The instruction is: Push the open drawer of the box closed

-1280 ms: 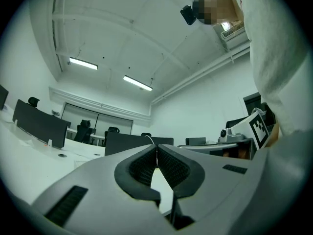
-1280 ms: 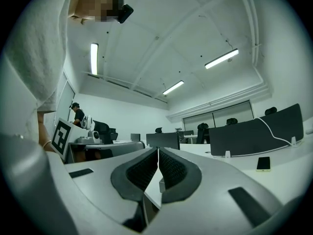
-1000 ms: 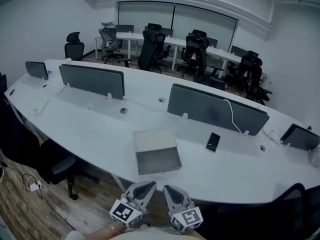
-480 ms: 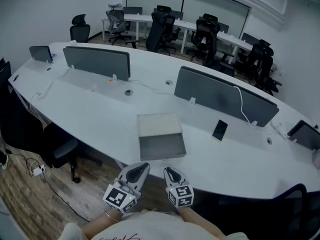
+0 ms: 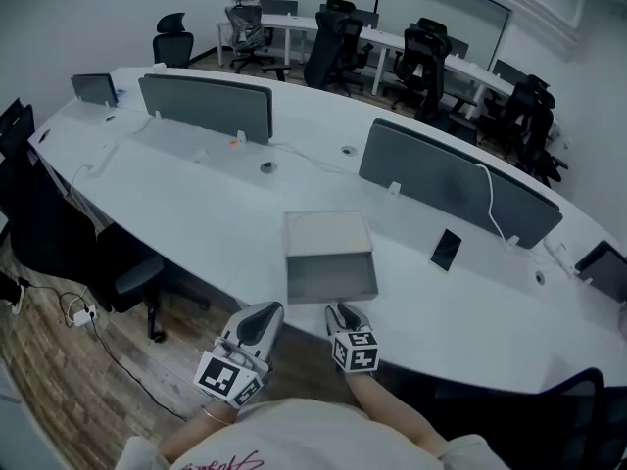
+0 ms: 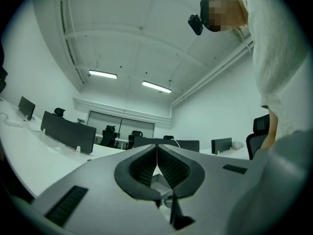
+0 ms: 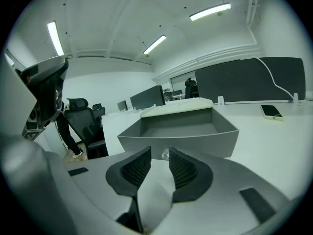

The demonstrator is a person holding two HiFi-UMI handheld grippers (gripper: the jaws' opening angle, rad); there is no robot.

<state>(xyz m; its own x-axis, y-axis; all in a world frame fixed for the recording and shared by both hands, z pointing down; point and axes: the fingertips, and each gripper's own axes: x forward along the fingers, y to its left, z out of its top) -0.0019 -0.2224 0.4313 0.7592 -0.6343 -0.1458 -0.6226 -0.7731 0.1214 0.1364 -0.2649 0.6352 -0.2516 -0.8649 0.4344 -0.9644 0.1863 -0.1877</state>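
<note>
Right gripper (image 5: 341, 313), jaws slightly parted and empty, is my nearer tool: drawer (image 5: 331, 284) front lies dead ahead at twelve o'clock, box (image 5: 327, 231) beyond it.

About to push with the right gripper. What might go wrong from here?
The box sits on the table with the left gripper off it, so a push may slide the box instead of shutting the drawer. The right gripper has jaws slightly apart in line with the knob; they might catch on it.
</note>
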